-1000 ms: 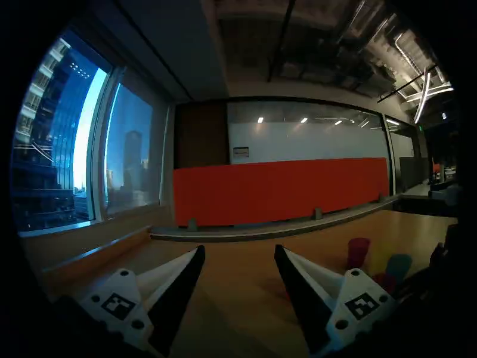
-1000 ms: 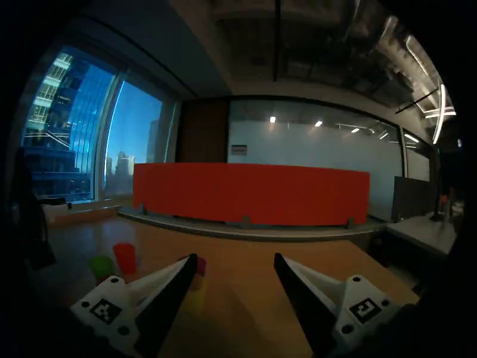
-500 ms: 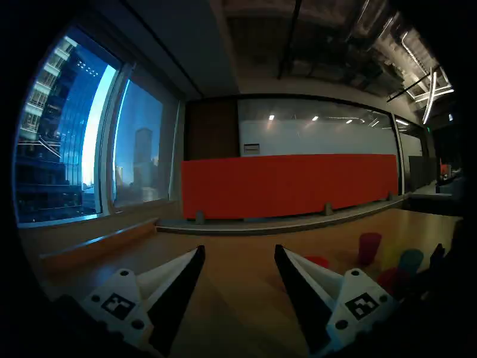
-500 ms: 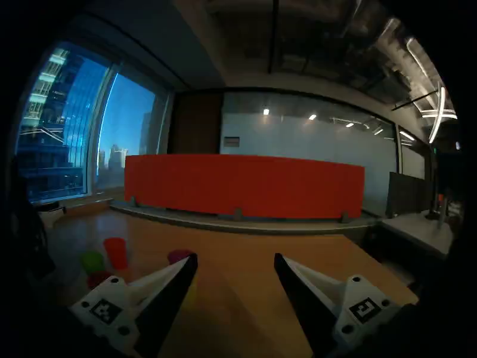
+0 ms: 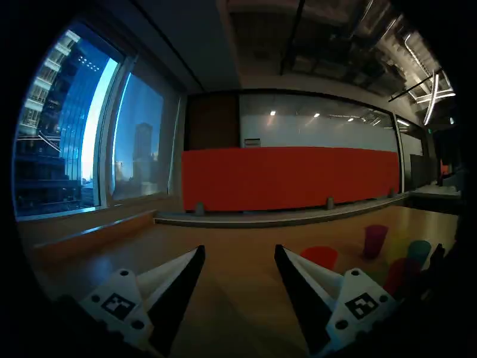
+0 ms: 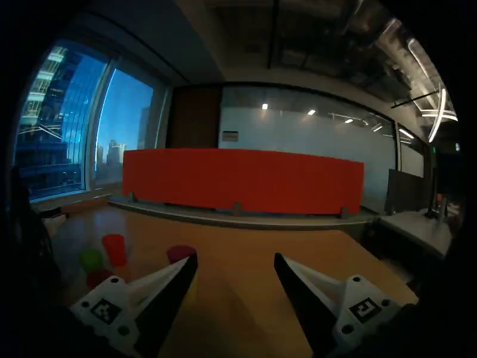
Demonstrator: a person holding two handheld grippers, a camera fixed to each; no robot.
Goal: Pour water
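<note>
Left gripper view: we look low across a wooden desk (image 5: 238, 301) toward its far edge.
Left gripper (image 5: 239, 249): its jaws stand wide apart and grip nothing; bare desk shows between them.
Cups seen from the left: four stand upright on the desk's right part, short of its far edge.
Orange cup (image 5: 319, 256): nearest of them, just behind our right-hand finger, which hides its lower part.
Magenta cup (image 5: 375, 240): farther back, apart from the orange one.
Teal cup (image 5: 420, 251): right of the magenta cup, toward the desk's right edge.
Red cup (image 5: 402, 274): in front of the teal cup, close to it; we cannot tell if they touch.
Right gripper (image 6: 235, 258): spread open as well, empty, above the desk's middle.
Cups seen from the right: they stand on the desk's left part.
Tall red cup (image 6: 114, 249): upright, with a green cup (image 6: 90, 259) just beside it.
Purple cup (image 6: 180, 252): right behind our left-hand finger tip.
Water: we cannot tell whether any cup holds some.
Red partition (image 6: 241, 181): it runs along the desk's far edge.
Windows (image 5: 89, 155): they run along the desk's left edge.
</note>
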